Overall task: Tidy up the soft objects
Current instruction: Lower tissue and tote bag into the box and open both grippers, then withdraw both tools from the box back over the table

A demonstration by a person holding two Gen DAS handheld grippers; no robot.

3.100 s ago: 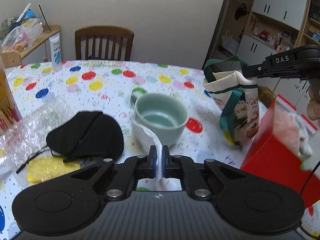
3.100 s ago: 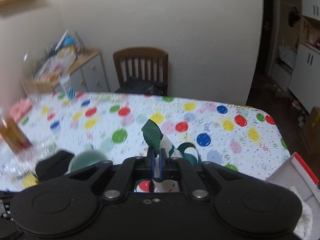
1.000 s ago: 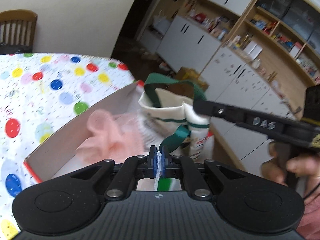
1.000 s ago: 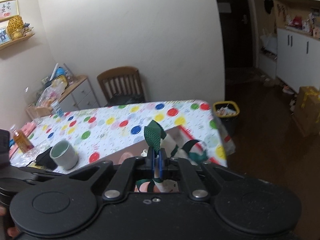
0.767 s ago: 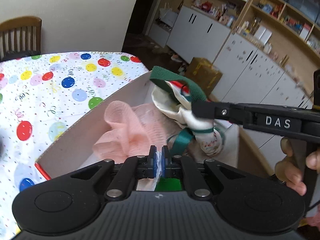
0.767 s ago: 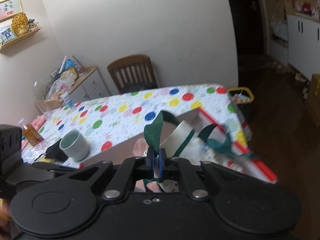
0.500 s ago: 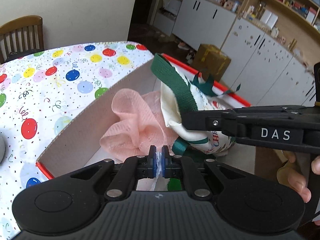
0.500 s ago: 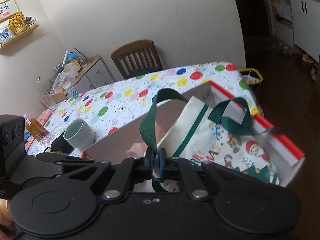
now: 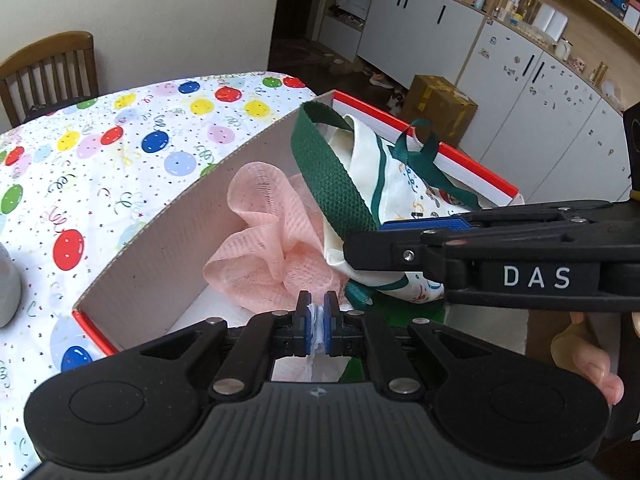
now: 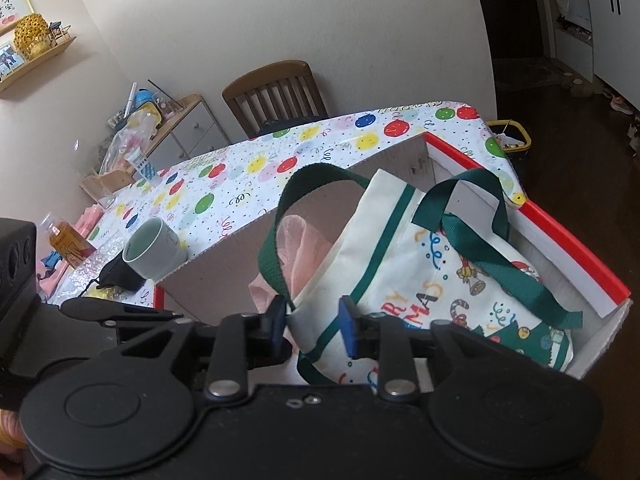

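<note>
A cream Christmas tote bag [image 10: 448, 280] with green straps lies in the red-rimmed cardboard box [image 10: 568, 248], beside a pink mesh cloth [image 9: 264, 248]. My left gripper [image 9: 317, 322] is shut on a white edge of the bag, low at the box's near side. My right gripper [image 10: 314, 326] is open, its blue pads either side of the bag's top edge, no longer pinching the green strap [image 10: 276, 240]. In the left wrist view the right gripper [image 9: 400, 248] reaches in from the right over the tote bag [image 9: 372, 168].
The box [image 9: 152, 240] sits at the corner of the balloon-print table [image 9: 100, 152]. A green cup [image 10: 154, 250], a black mask [image 10: 118, 276] and a bottle [image 10: 66, 242] are further back. A wooden chair [image 10: 276, 96] stands behind the table.
Both grippers carried the bag from the table over the box and lowered it in. The right gripper has just opened and let go of the green strap. The left stays shut.
</note>
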